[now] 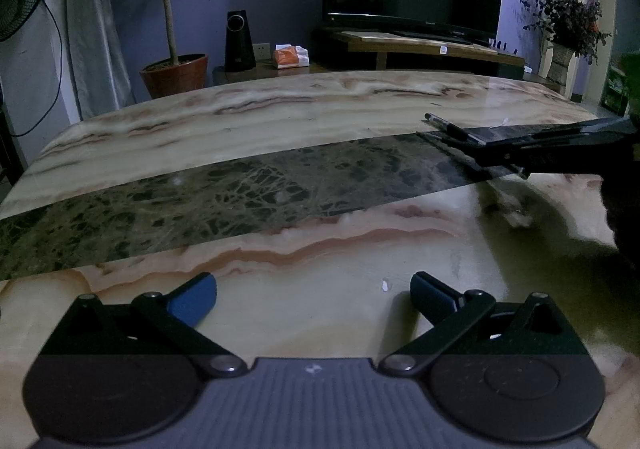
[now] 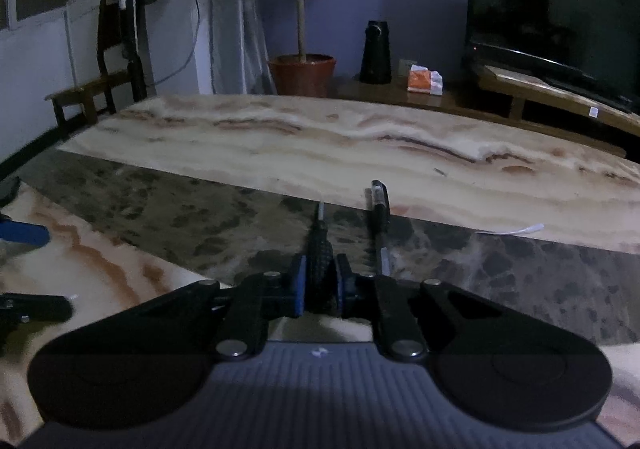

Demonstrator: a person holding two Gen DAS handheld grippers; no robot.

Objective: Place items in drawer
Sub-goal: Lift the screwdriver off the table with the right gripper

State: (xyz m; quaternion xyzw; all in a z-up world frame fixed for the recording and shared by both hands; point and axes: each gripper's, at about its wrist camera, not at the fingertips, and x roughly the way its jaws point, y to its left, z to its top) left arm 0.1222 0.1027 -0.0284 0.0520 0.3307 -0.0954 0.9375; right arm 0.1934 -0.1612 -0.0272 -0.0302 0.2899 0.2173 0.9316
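A knurled-handled tool [image 2: 319, 269], perhaps a screwdriver, lies on the table's [image 2: 280, 137] dark stone band, the right gripper [image 2: 319, 281] clamped on its handle. A pen [image 2: 378, 205] lies just beside; a skewed lift could knock it or let the tool slip. The left gripper [image 1: 312, 297] hangs apart, empty. No drawer is visible; the tool's tip is blurred.

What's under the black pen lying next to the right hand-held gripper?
The pen lies across the table's dark marble band and pale marble. Its near end is hidden behind the right hand-held gripper.
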